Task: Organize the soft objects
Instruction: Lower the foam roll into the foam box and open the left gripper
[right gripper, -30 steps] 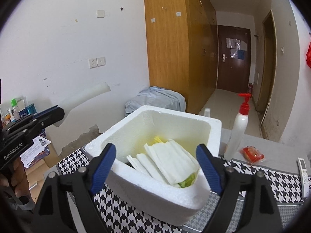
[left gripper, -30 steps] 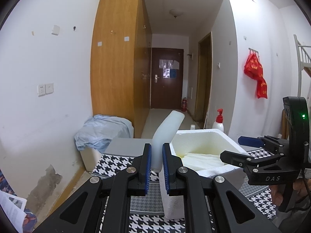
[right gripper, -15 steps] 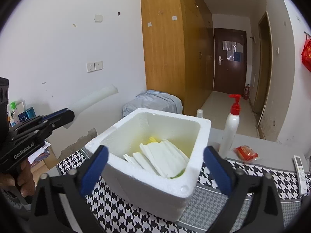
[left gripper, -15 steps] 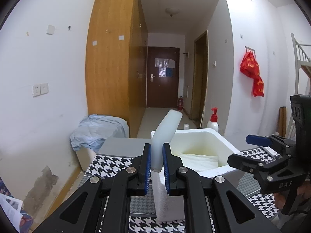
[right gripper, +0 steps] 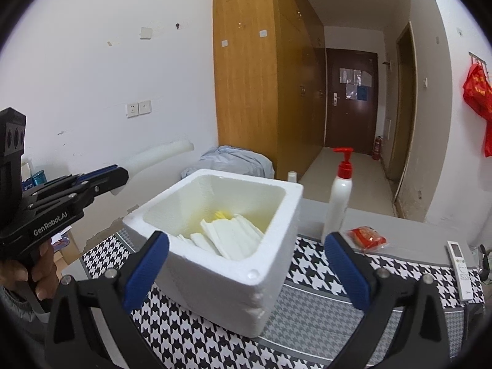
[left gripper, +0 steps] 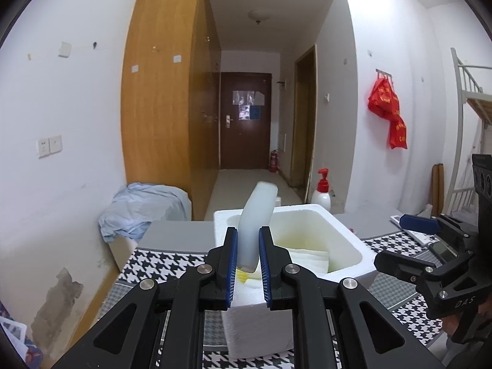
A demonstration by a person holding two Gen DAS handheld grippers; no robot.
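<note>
- left wrist view: the left tool point(left gripper: 248, 253) pinches a pale, rounded foam strip point(left gripper: 256, 215) over the white foam box point(left gripper: 344, 233).
- right wrist view alone shows a red packet point(right gripper: 367, 237) on the table point(right gripper: 307, 316); the right tool point(right gripper: 246, 264) gapes wide, empty.

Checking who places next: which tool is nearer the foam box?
Right. The right tool stands open with the foam box between its fingers; the left tool, shut on a foam strip, is beside the box's left corner.
</note>
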